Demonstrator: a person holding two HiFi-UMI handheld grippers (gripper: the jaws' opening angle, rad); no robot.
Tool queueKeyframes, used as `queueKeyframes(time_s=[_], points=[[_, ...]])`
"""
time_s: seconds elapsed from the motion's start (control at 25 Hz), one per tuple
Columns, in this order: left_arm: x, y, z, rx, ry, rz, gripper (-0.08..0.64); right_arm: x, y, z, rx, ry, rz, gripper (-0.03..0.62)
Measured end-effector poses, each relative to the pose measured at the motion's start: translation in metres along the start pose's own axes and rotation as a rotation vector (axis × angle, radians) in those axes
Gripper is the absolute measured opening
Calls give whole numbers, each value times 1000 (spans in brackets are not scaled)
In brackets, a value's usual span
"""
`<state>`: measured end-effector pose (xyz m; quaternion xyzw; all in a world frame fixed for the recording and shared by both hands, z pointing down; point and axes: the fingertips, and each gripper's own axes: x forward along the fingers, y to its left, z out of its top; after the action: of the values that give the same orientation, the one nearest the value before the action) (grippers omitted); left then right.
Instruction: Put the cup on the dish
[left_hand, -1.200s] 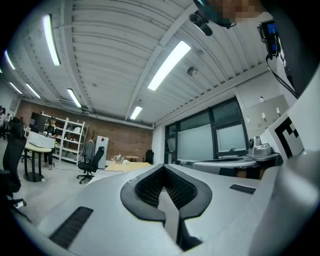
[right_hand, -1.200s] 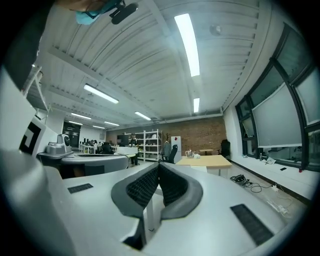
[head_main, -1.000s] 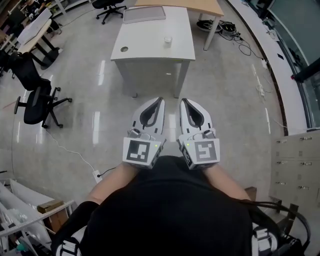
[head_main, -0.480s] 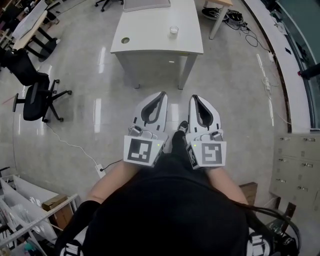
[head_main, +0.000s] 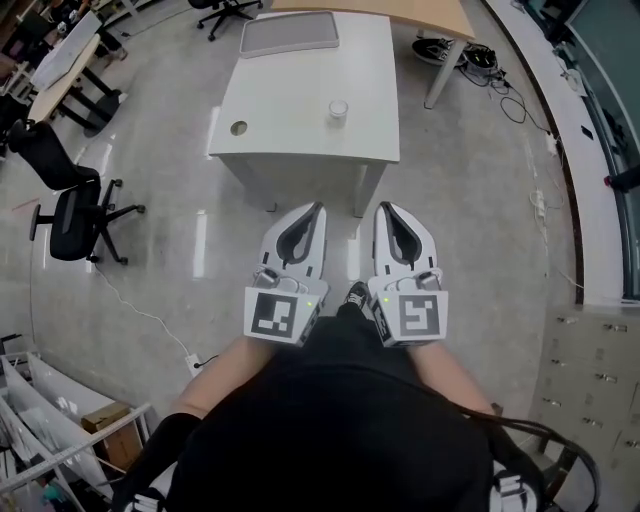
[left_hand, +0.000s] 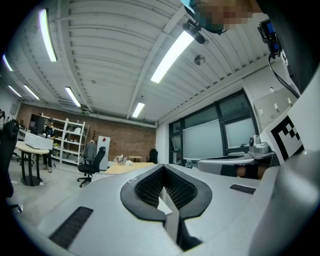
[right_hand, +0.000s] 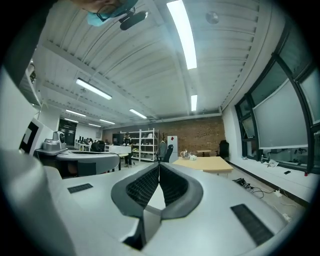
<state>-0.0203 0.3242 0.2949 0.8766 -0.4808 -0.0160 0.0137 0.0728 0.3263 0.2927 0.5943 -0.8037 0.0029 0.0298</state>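
Note:
A small clear cup (head_main: 338, 108) stands on the white table (head_main: 300, 140) ahead, near its right side. A small dark round thing (head_main: 238, 128), perhaps the dish, lies near the table's left front corner. Both grippers are held side by side over the floor, well short of the table. My left gripper (head_main: 320, 206) is shut and holds nothing. My right gripper (head_main: 383, 206) is shut too, also with nothing in it. In the left gripper view the jaws of that gripper (left_hand: 163, 167) meet at the tips, and in the right gripper view so do those of the other gripper (right_hand: 159, 165).
A grey flat tray (head_main: 288, 33) lies at the table's far end, with a wooden table (head_main: 400, 10) behind it. Black office chairs (head_main: 70, 205) stand at the left. Cables (head_main: 470, 55) lie on the floor at the right, near cabinets (head_main: 590, 400).
The table and cup now sit lower in the head view than half a second ago. Both grippers stay shut, side by side.

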Motion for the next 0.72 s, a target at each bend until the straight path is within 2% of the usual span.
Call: queueKeyframes(time_s=[0.24, 0.36, 0.72], points=[[65, 5, -5, 7, -10, 63, 0, 51, -44, -5, -13, -19, 90, 12], [83, 8, -9, 9, 1, 89, 0, 71, -59, -9, 4, 9, 98, 12], [135, 57, -17, 9, 28, 123, 0, 144, -60, -28, 5, 61, 163, 14]])
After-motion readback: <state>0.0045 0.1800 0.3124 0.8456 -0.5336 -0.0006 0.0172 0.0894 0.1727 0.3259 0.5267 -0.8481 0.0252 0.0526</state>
